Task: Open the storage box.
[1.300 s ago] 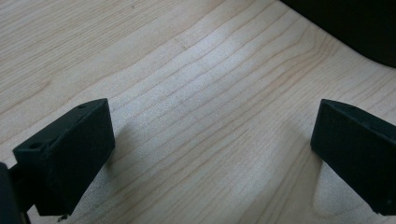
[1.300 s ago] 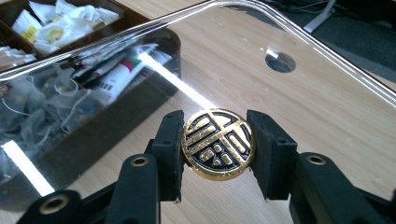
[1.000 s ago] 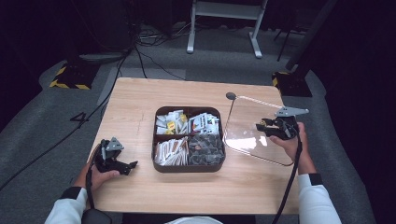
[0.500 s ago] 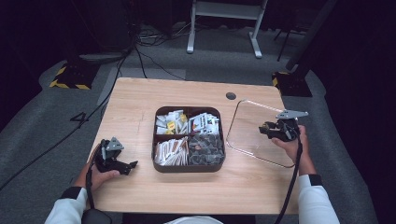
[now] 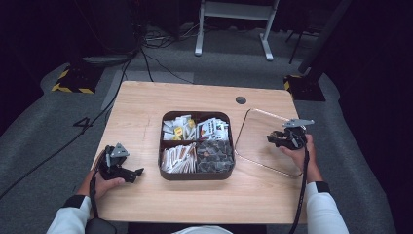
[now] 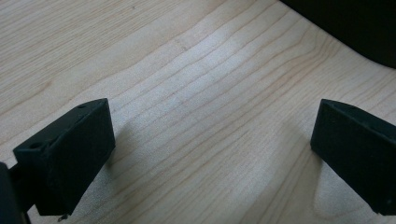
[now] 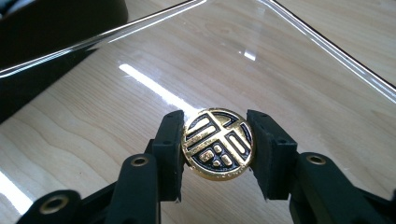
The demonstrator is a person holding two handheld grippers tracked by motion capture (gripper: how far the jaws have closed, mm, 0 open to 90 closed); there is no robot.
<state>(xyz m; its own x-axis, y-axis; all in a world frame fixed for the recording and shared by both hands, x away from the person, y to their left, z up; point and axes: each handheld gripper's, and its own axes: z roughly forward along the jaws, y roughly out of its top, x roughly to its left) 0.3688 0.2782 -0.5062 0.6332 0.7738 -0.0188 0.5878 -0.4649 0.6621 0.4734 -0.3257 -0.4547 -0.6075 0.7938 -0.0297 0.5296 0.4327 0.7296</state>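
I see right gripper (image 7: 218,144) at right of frame clamped on gold knob (image 7: 218,143) of clear lid (image 5: 263,141); left gripper (image 6: 212,154) at lower left, jaws wide, w/ nothing between.

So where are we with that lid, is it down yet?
Done: the clear lid is off the compartment box and lies on the table to its right. In hand: the right gripper is shut on the lid's gold knob. Left: letting go of the knob. The left gripper hovers open over bare wood.
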